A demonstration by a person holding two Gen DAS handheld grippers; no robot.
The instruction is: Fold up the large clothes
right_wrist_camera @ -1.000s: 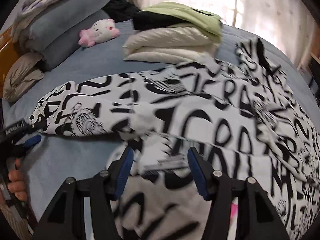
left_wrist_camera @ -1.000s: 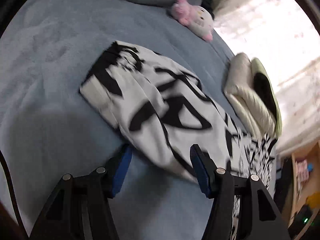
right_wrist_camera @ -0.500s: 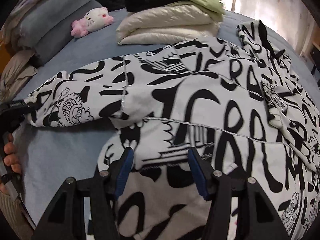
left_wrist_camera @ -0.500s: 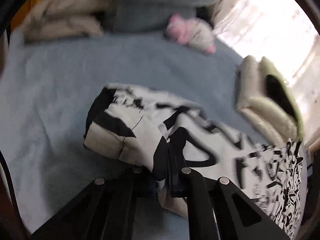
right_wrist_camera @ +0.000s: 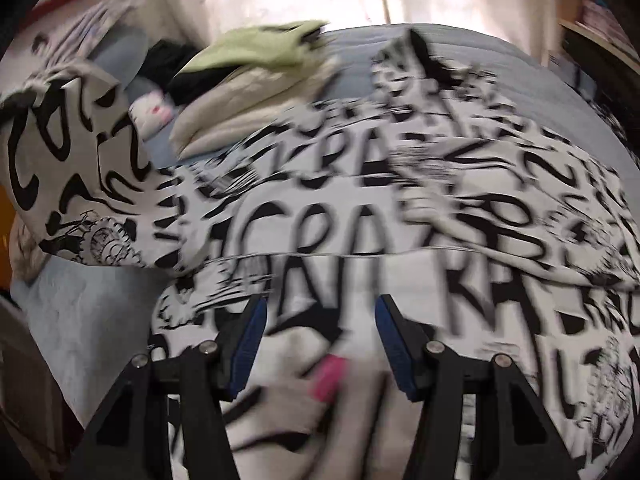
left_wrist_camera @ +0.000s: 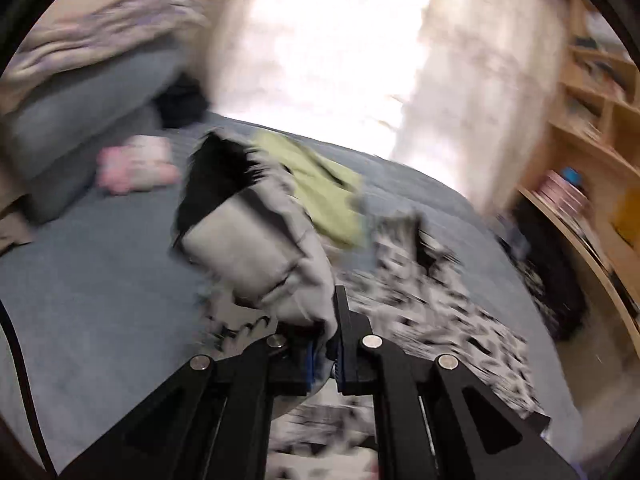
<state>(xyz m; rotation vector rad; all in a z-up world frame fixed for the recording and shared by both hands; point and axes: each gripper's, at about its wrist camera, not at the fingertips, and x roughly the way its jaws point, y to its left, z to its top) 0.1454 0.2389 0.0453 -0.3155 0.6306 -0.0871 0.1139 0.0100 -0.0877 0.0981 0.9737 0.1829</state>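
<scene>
Since half a second ago the left gripper (left_wrist_camera: 326,344) has lifted the sleeve end it clamped off the bed (left_wrist_camera: 100,280) and swung it up and across, so its camera now looks toward the bright curtain (left_wrist_camera: 340,48) rather than down at the blanket. Its jaws are nearly together, pinching a fold of the black-and-white printed garment (left_wrist_camera: 256,248), which hangs bunched just ahead of the fingers. The rest of the garment (right_wrist_camera: 360,216) lies spread over the blue bed, filling most of the right wrist view, with the lifted sleeve raised at that view's left edge.

The right gripper (right_wrist_camera: 318,340) hovers with its blue pads wide apart over the near part of the garment, holding nothing; whether the pads touch the cloth is blurred. A pink tag (right_wrist_camera: 330,376) shows on the fabric between its fingers.

Behind the garment sits a stack of folded clothes (right_wrist_camera: 256,80), green on top, cream beneath. A pink and white plush toy (left_wrist_camera: 136,164) lies near grey pillows (left_wrist_camera: 80,104). Wooden shelves (left_wrist_camera: 592,152) stand at the right of the left wrist view.
</scene>
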